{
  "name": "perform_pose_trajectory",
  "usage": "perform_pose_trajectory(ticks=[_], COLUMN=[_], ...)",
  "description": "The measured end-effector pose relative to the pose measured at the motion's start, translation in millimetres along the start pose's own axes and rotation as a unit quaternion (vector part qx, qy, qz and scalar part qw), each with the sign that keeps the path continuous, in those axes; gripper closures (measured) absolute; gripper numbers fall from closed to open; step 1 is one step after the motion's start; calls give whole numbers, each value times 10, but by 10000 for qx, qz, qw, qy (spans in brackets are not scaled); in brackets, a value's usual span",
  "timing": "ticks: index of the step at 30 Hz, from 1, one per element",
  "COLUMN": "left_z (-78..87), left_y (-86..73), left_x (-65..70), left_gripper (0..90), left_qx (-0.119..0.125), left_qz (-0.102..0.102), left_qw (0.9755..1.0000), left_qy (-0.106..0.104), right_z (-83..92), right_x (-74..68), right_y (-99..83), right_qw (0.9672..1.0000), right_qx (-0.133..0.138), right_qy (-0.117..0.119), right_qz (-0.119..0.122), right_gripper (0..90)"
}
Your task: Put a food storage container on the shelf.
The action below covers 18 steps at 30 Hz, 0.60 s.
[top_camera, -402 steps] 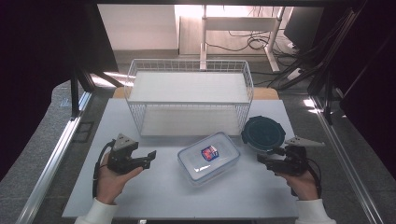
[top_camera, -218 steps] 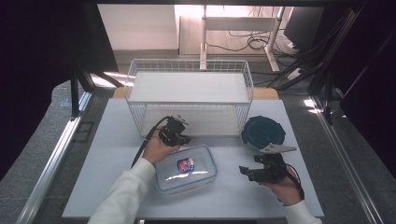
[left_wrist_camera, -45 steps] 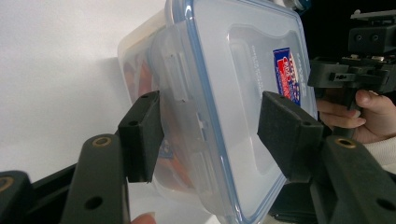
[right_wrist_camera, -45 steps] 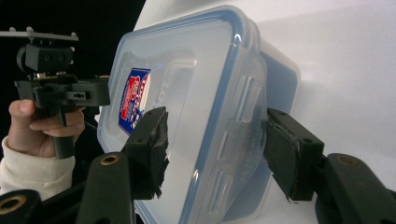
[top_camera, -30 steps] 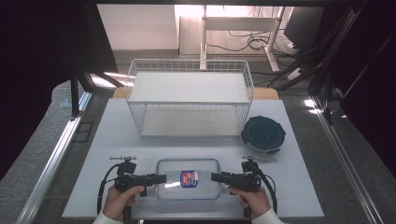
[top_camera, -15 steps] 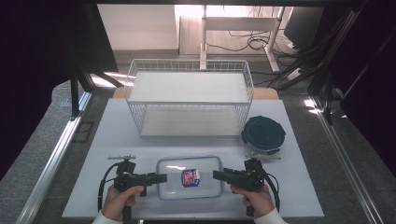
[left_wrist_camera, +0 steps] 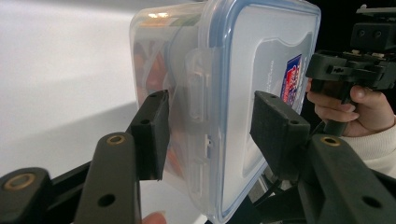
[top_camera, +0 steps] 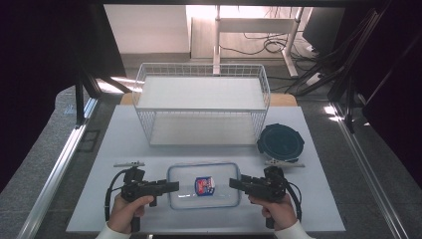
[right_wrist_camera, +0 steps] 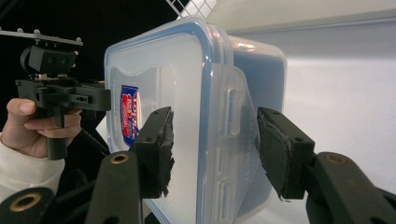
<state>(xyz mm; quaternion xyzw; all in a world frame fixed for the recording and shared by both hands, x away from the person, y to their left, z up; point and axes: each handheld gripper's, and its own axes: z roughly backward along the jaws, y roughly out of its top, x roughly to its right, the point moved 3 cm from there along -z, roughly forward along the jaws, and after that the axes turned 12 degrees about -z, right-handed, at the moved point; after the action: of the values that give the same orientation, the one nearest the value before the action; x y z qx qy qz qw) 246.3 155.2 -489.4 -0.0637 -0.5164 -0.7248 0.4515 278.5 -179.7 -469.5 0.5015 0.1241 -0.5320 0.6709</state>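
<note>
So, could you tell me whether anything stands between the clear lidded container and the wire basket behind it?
Nothing visible does. The clear lidded container is clamped at its short ends by the left gripper and the right gripper, and bare table lies between it and the wire basket. The round dark lid sits off to the right.

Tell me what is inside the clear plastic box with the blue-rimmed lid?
Through the clear box's side wall, orange and reddish contents show, blurred. What they are cannot be told; the lid with its label covers them from above.

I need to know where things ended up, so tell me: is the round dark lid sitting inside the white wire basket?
No, the round dark lid lies on the table to the right of the white wire basket, outside its wire wall.
</note>
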Motion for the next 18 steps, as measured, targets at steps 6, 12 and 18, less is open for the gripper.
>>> perform_pose_trajectory(ticks=[6, 12, 18], left_z=[31, 44, 77], left_y=[140, 268, 393], left_x=[57, 98, 138], left_gripper=[482, 482, 481], left_qx=[57, 130, 174], left_qz=[-192, -280, -391], left_qw=[9998, 9995, 9991], left_qy=[42, 21, 49], right_z=[46, 117, 153], right_x=[-51, -121, -168], right_y=[69, 174, 255], right_qw=[9999, 9995, 9992], right_qx=[94, 198, 277], right_qy=[16, 7, 24], right_qz=[88, 250, 304], right_gripper=[472, 472, 473])
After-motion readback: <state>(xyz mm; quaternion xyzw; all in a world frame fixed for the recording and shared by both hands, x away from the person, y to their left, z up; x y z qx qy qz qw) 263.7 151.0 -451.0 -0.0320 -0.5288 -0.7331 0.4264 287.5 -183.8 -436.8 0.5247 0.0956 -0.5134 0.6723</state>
